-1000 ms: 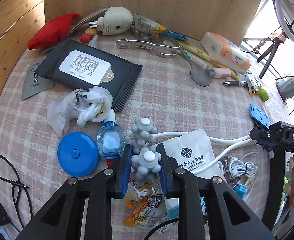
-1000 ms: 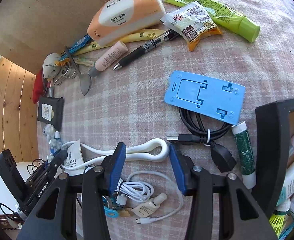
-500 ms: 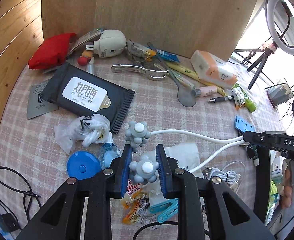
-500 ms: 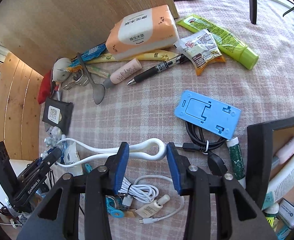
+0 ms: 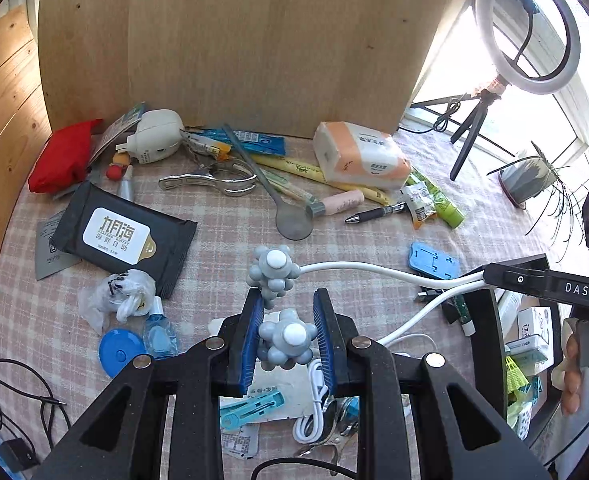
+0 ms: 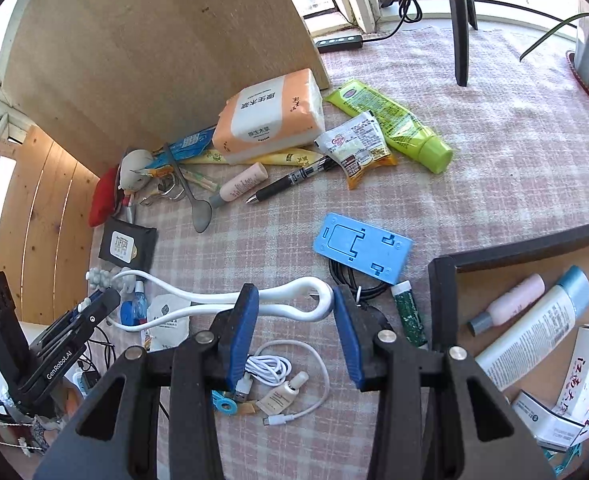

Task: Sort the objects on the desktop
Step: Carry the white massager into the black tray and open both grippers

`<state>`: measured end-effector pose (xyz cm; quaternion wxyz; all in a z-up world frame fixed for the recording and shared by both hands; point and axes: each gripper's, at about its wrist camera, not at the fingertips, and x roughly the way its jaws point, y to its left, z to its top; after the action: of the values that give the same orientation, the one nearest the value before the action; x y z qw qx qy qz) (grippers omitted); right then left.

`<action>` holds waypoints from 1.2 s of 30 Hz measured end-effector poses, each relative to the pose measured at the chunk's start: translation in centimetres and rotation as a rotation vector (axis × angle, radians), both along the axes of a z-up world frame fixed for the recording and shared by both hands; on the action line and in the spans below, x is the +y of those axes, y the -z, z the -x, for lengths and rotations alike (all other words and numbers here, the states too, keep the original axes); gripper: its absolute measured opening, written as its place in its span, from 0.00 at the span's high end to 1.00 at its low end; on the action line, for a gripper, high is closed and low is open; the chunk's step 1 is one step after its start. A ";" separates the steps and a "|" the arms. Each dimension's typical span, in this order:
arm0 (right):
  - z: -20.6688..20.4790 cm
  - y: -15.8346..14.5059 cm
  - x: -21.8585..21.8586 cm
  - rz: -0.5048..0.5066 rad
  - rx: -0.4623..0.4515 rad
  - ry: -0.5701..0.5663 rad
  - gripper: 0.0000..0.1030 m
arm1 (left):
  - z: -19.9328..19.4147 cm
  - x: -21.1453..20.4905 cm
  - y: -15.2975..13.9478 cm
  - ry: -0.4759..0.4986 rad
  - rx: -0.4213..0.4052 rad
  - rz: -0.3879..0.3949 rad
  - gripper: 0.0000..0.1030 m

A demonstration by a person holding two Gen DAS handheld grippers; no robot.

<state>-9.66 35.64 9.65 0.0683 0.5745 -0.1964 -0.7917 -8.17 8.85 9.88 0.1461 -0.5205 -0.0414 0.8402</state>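
Pink-checked tablecloth covers the desk, a bare plywood board stands at the far edge, a ring light on a tripod sits by the bright window far right, and a wooden tray is near right. Clutter lies all over the cloth. Left gripper is clamped on one knobby grey head of the white massager, held above the cloth; right gripper is closed on its white loop end, jaws having just narrowed.

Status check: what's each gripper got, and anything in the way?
Left gripper shut on massager knob. Right gripper clamps its white loop end. Massager off the table; clutter below, nothing blocking.
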 end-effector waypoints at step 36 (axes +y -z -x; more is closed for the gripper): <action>-28.5 -4.3 28.3 -0.051 0.041 0.609 0.61 | -11.3 34.4 -4.7 0.630 0.072 -0.035 0.58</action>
<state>18.82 63.94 13.99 -0.1829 0.4747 -0.3382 -0.7917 3.13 43.29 14.60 0.4095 -0.4749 0.1126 0.7708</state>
